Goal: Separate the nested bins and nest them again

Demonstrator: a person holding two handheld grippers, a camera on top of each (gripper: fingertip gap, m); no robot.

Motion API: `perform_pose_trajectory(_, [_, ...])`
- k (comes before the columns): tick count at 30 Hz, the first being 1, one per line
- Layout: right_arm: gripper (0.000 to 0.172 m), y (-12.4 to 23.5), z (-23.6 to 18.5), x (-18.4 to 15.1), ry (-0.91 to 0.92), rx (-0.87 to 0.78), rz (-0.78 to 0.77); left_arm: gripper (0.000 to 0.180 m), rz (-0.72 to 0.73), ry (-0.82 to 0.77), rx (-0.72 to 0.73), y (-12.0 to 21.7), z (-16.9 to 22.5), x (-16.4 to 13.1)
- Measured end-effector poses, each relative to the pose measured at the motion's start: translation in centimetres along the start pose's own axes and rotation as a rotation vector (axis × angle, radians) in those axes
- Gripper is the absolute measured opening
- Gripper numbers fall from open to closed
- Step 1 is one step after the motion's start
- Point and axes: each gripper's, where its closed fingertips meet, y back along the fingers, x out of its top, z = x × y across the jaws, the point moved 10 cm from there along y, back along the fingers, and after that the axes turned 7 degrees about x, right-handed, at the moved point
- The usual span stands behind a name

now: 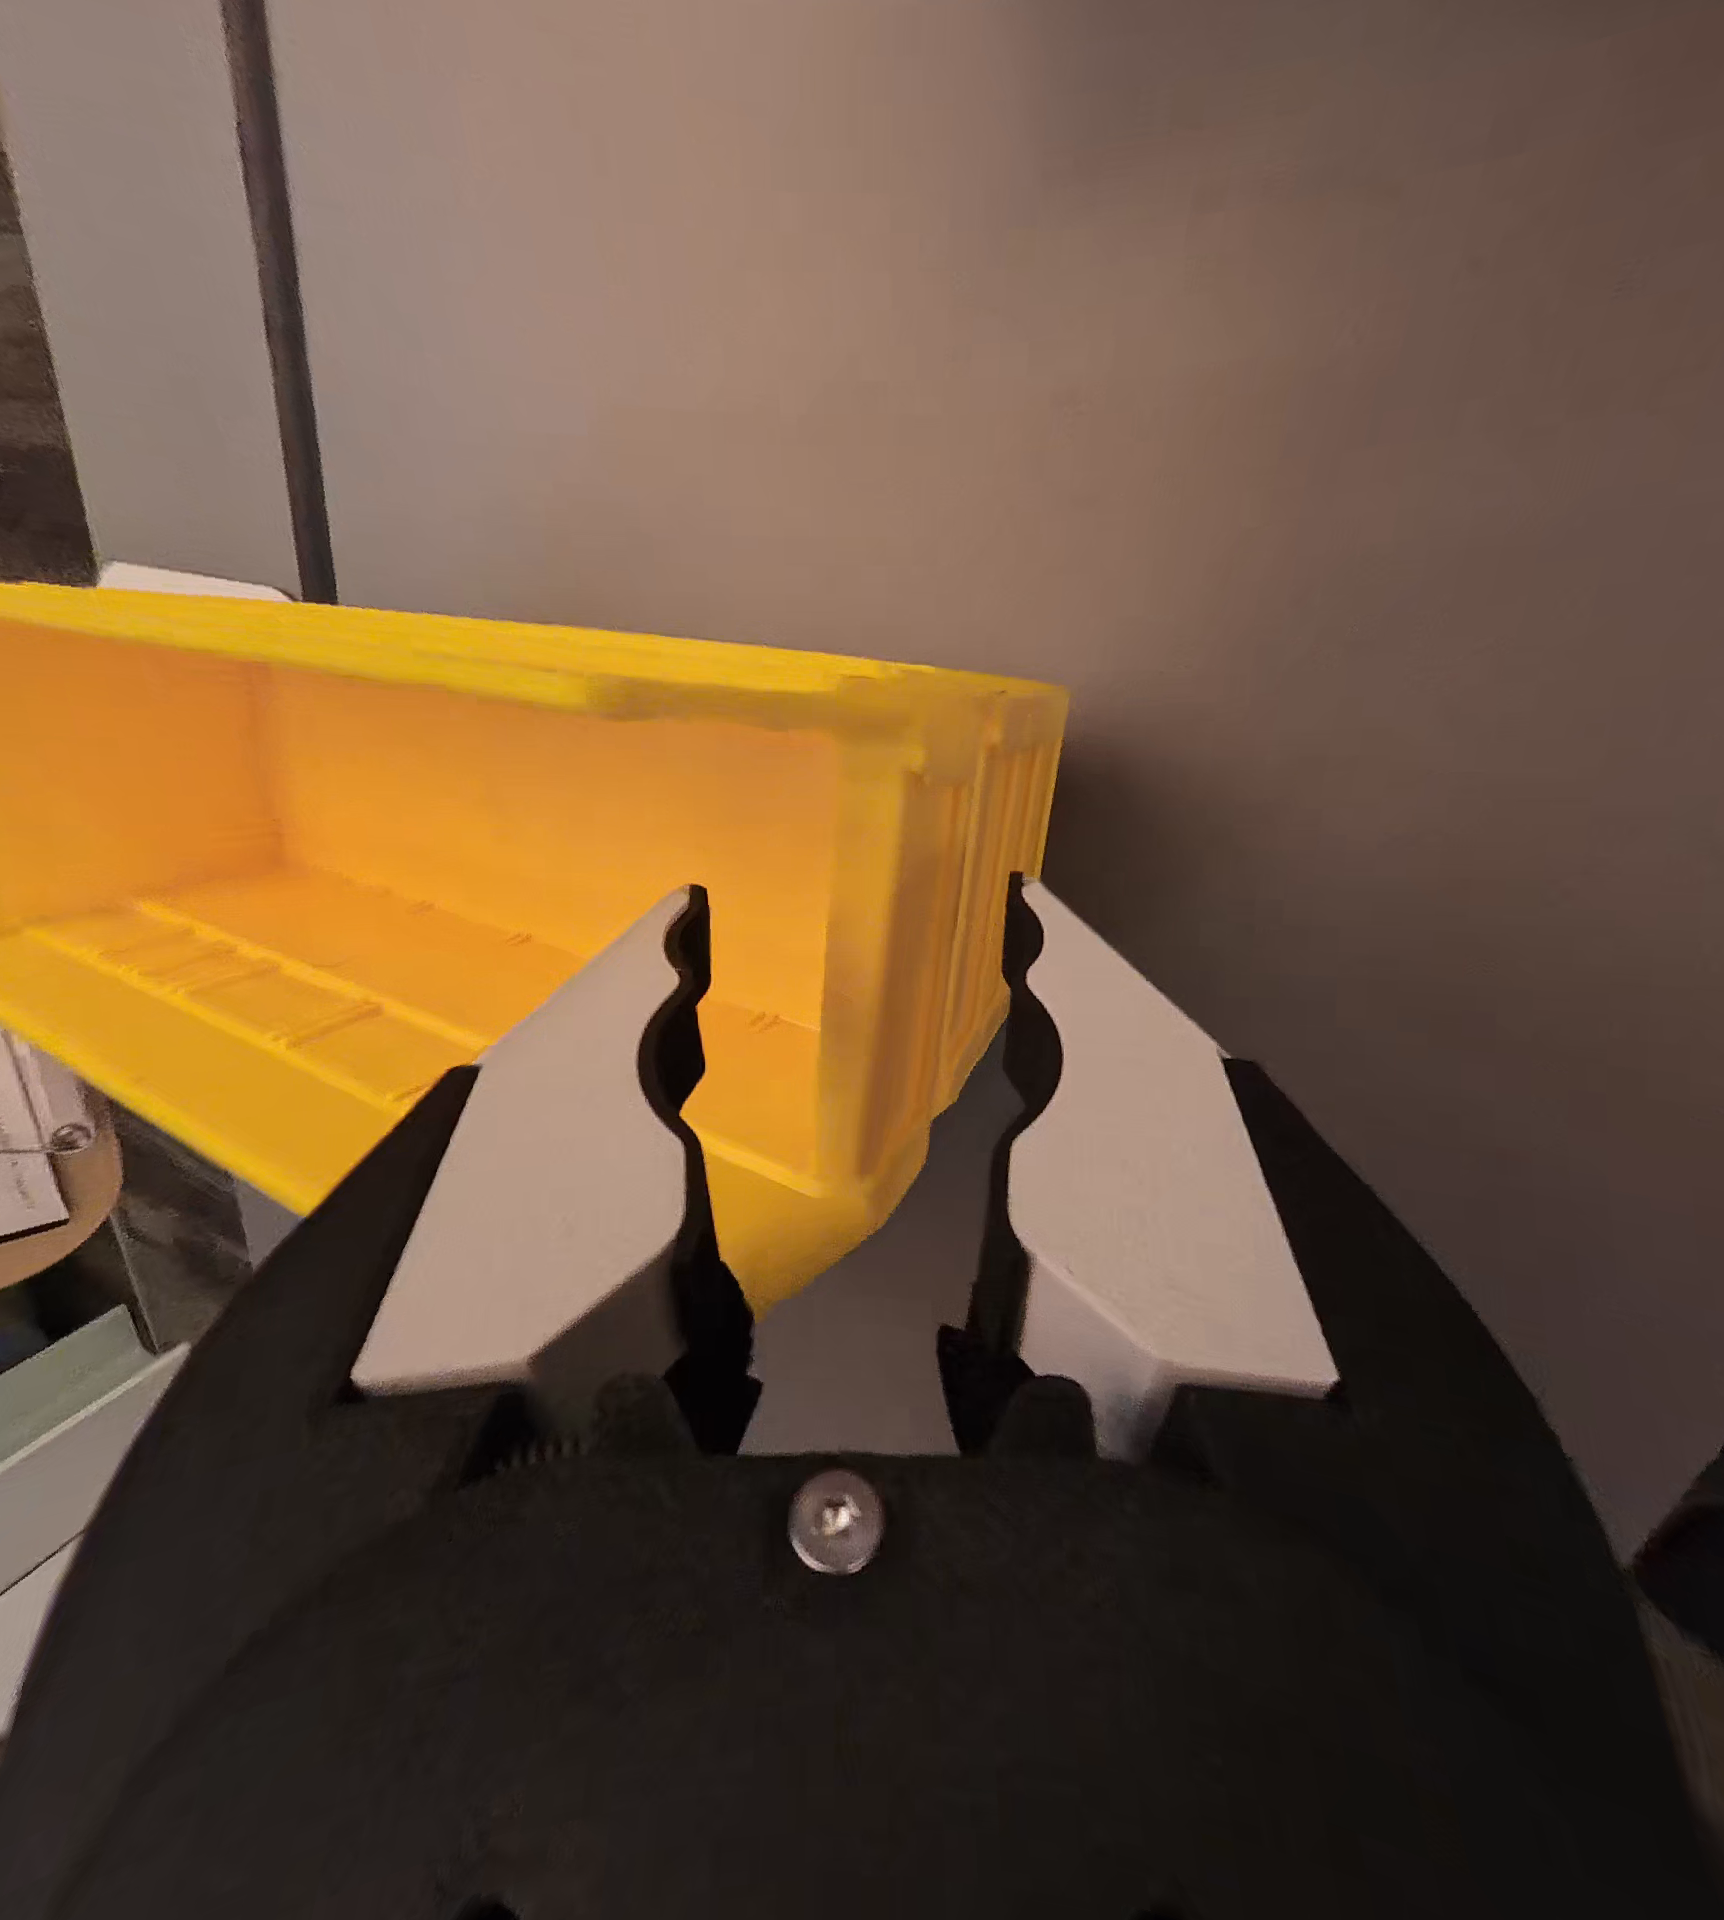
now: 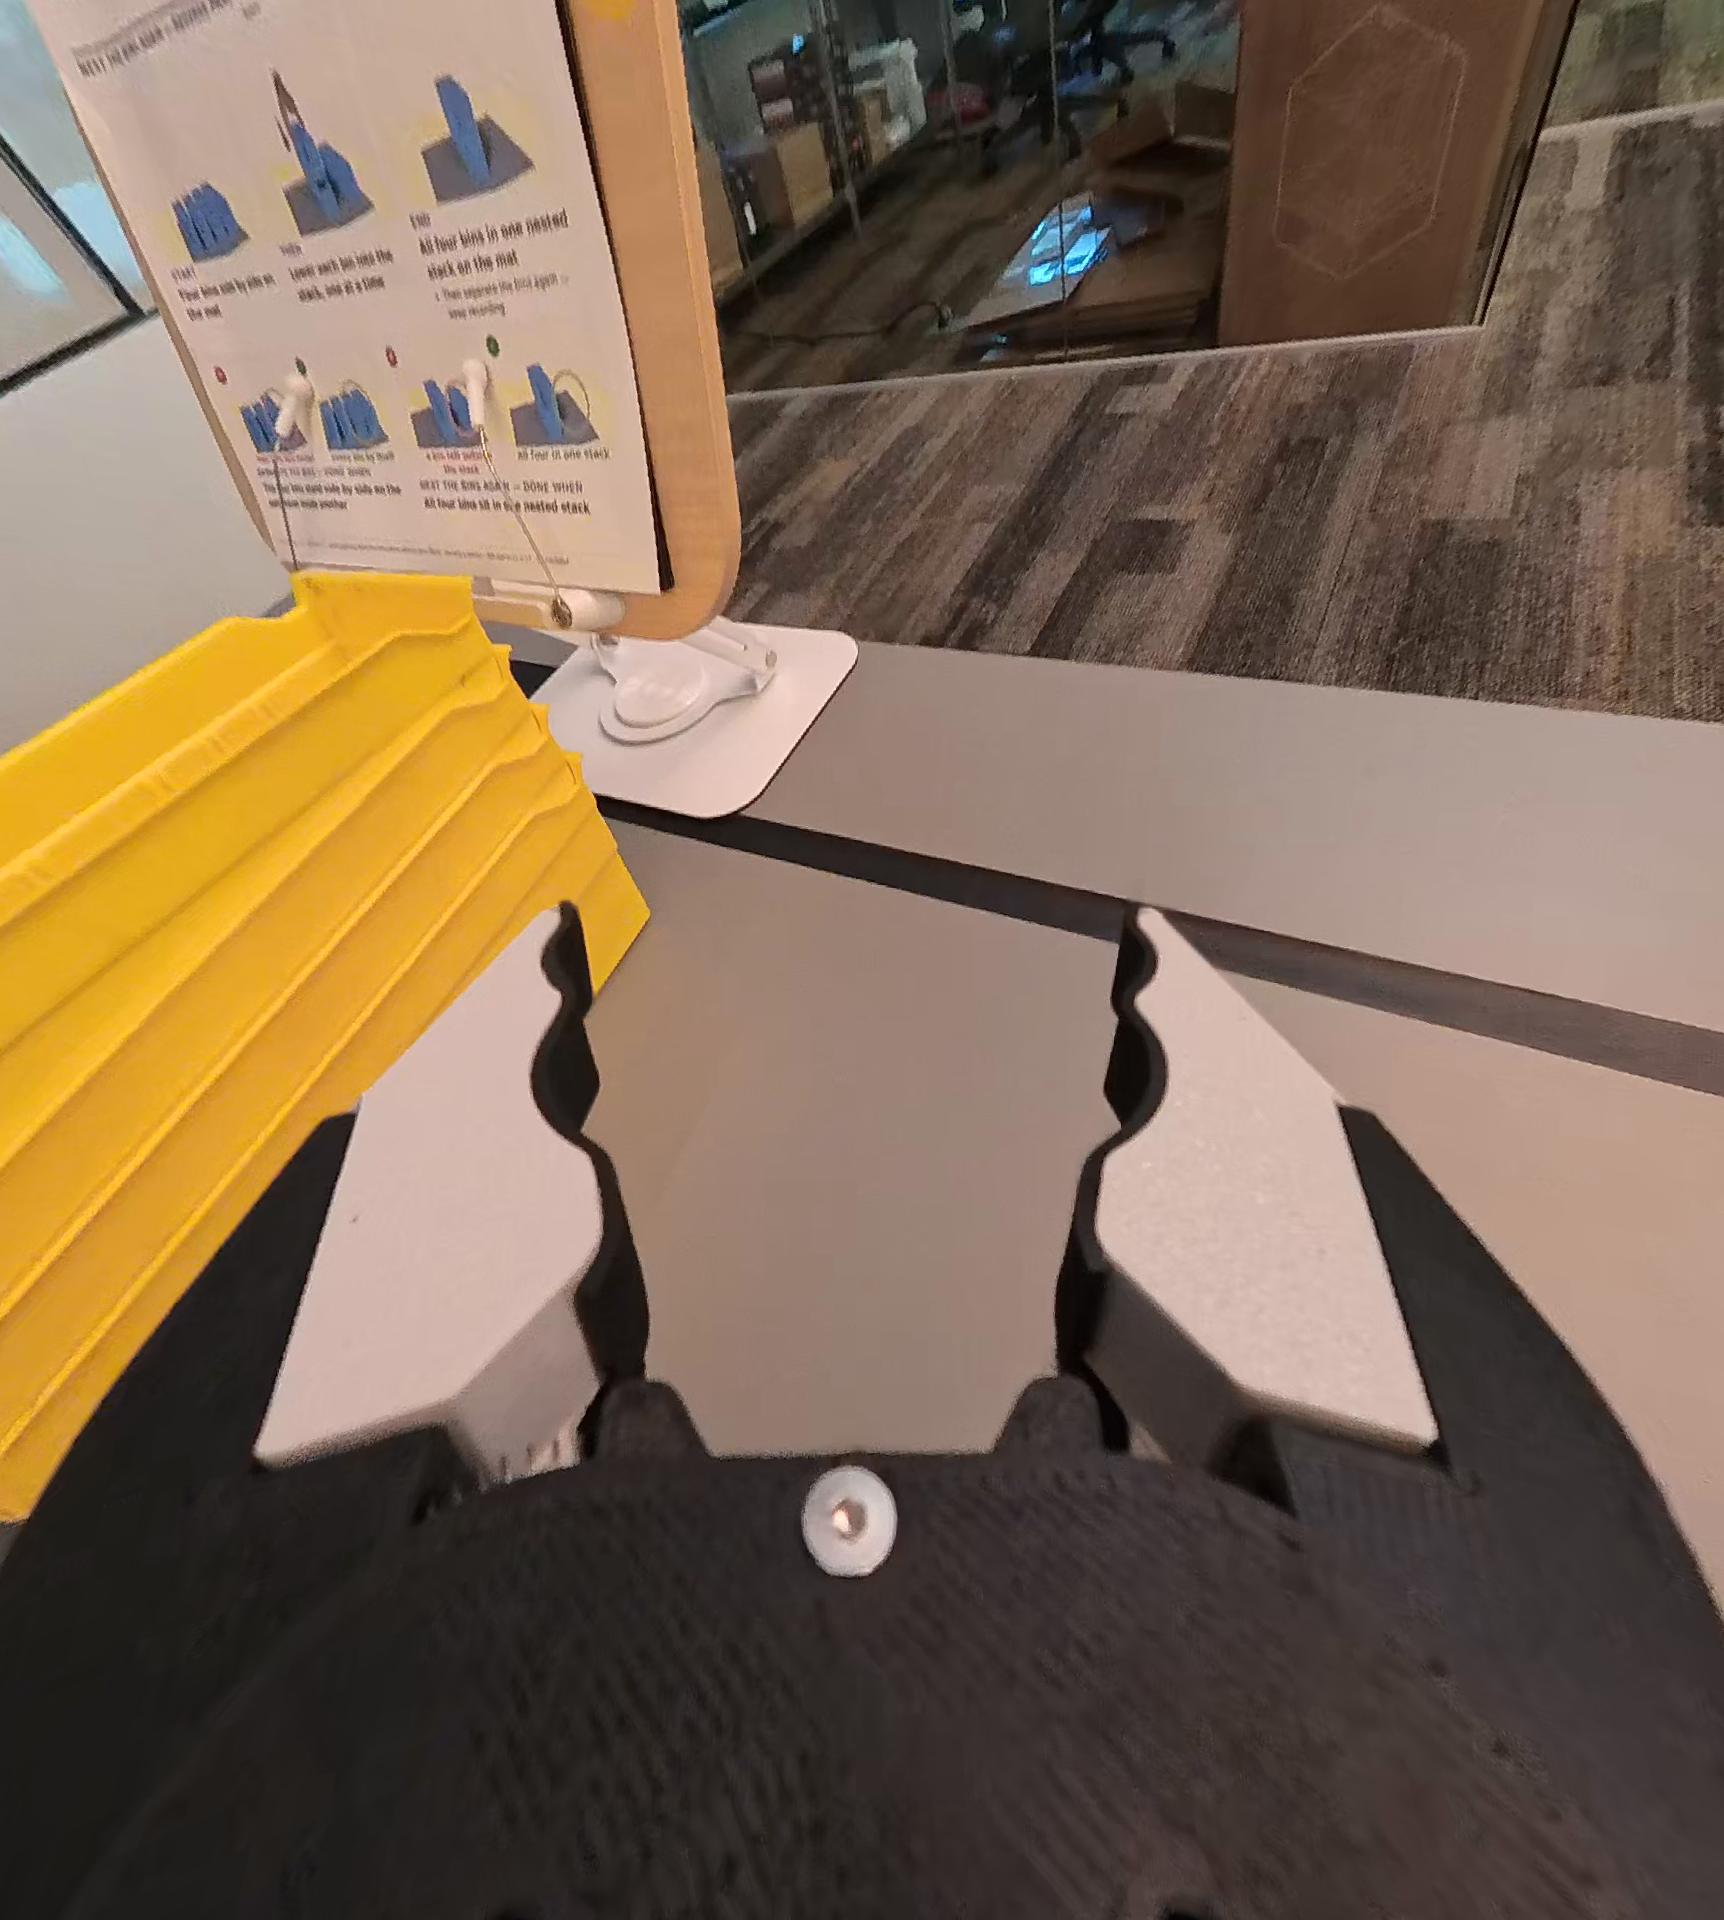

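Observation:
The yellow nested bins (image 1: 525, 810) fill the left and middle of the left wrist view, open side toward me. My left gripper (image 1: 858, 894) straddles their right end wall (image 1: 941, 935). One finger (image 1: 629, 987) is inside the bin with a visible gap to the wall, and the other finger (image 1: 1076, 987) lies against the ribbed outer face. In the right wrist view the same stack (image 2: 214, 935) shows its stepped side at the left. My right gripper (image 2: 847, 920) is wide open and empty over the dark mat (image 2: 837, 1091), with its left fingertip next to the stack's lower corner.
An instruction board (image 2: 401, 291) on a white stand (image 2: 702, 717) stands behind the stack on the grey table (image 2: 1357, 790). The table's far edge drops to carpet (image 2: 1253, 499). A grey wall (image 1: 1149, 416) and a black pole (image 1: 276, 312) lie behind the bins.

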Motion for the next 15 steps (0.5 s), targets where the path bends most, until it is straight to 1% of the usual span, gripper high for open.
perform_pose_trajectory(2, [0.101,-0.3,0.0,-0.2,0.006,-0.003,-0.019,0.056,-0.049,-0.002,-0.015,-0.8,-0.2,0.1])
perform_pose_trajectory(3, [0.101,-0.4,0.0,-0.3,0.01,-0.005,-0.023,0.053,-0.064,-0.006,-0.02,-1.2,-0.3,0.1])
perform_pose_trajectory(4, [0.101,-0.5,0.0,-0.3,0.012,-0.005,-0.028,0.046,-0.072,-0.015,-0.044,-1.3,-0.2,0.1])
perform_pose_trajectory(5, [0.101,-0.5,0.0,-0.4,0.013,-0.006,-0.035,0.045,-0.077,-0.024,-0.053,-1.3,-0.3,0.2])
perform_pose_trajectory(7, [0.101,-0.5,0.1,-0.4,0.013,-0.006,-0.042,0.057,-0.065,-0.048,-0.059,-0.5,-0.6,0.5])
perform_pose_trajectory(8, [0.101,-0.5,0.2,-0.4,0.011,-0.006,-0.042,0.055,-0.018,-0.049,-0.056,0.4,-1.2,0.9])
perform_pose_trajectory(10, [0.101,-0.4,0.4,-0.4,0.001,-0.007,-0.036,0.051,0.128,-0.008,-0.068,2.5,-3.4,1.6])
perform_pose_trajectory(12, [0.101,-0.4,0.7,-0.5,-0.01,-0.006,-0.035,0.05,0.231,0.088,-0.059,3.9,-7.2,1.8])
perform_pose_trajectory(14, [0.101,-0.5,1.1,-0.7,-0.017,-0.009,-0.042,0.063,0.268,0.209,-0.025,3.9,-11.5,1.5])
perform_pose_trajectory(15, [0.101,-0.5,1.2,-0.7,-0.02,-0.013,-0.044,0.068,0.265,0.257,0.021,3.4,-13.6,1.3])
